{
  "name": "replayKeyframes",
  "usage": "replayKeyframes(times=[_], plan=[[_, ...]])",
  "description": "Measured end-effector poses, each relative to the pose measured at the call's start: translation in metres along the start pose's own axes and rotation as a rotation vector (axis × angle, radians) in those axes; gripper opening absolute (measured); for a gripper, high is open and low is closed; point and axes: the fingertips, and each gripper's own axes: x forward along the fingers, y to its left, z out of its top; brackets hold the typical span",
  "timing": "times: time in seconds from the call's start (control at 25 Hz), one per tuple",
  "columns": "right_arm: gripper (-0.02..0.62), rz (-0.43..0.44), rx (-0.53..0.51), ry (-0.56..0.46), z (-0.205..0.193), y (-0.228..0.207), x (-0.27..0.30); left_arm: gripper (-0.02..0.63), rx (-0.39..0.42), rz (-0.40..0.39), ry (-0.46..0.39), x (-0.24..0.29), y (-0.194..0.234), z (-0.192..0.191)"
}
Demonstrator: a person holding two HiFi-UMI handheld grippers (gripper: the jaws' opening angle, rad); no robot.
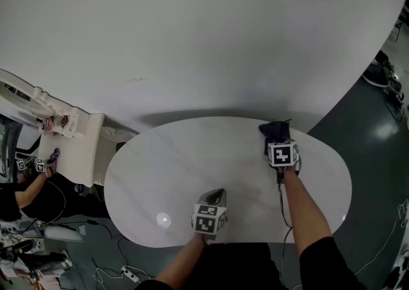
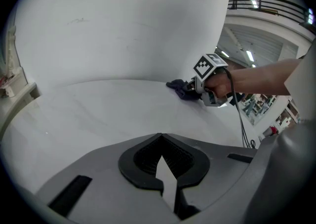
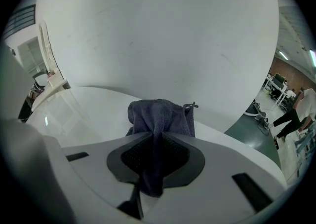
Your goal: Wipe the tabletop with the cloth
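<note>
Cloth, clamped in the right gripper at the tabletop edge, could be pushed off by an overlong stroke; left gripper is closed, empty.

The glossy white oval tabletop is looked down on steeply from overhead in the head view, is skimmed low and close from behind the grey left gripper toward the right gripper, and is seen beyond the dark blue terry cloth between that gripper's jaws in the right gripper view.

A huge curved white wall rises above glossy dark-green floor, with a white cabinet at left.
</note>
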Motion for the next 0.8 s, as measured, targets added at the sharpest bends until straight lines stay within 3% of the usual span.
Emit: replayKeyframes(times=[0.28, 0.36, 0.52, 0.72, 0.8], plan=[[0.04, 0.014, -0.09, -0.132, 0.043, 0.029, 0.003, 0.003, -0.024, 0.011, -0.015, -0.01, 0.009, -0.001], [0.04, 0.01, -0.096, -0.124, 0.046, 0.036, 0.006, 0.003, -0.039, 0.02, -0.019, -0.012, 0.016, -0.004], [0.04, 0.006, -0.073, -0.01, 0.029, 0.048, 0.012, 0.003, -0.071, 0.041, -0.031, -0.018, 0.028, -0.008], [0.041, 0.146, -0.071, -0.058, 0.051, 0.108, 0.021, 0.003, -0.102, 0.069, -0.041, -0.027, 0.046, -0.012], [0.041, 0.139, -0.122, -0.051, 0.054, 0.123, 0.024, 0.003, -0.116, 0.078, -0.046, -0.032, 0.053, -0.014]])
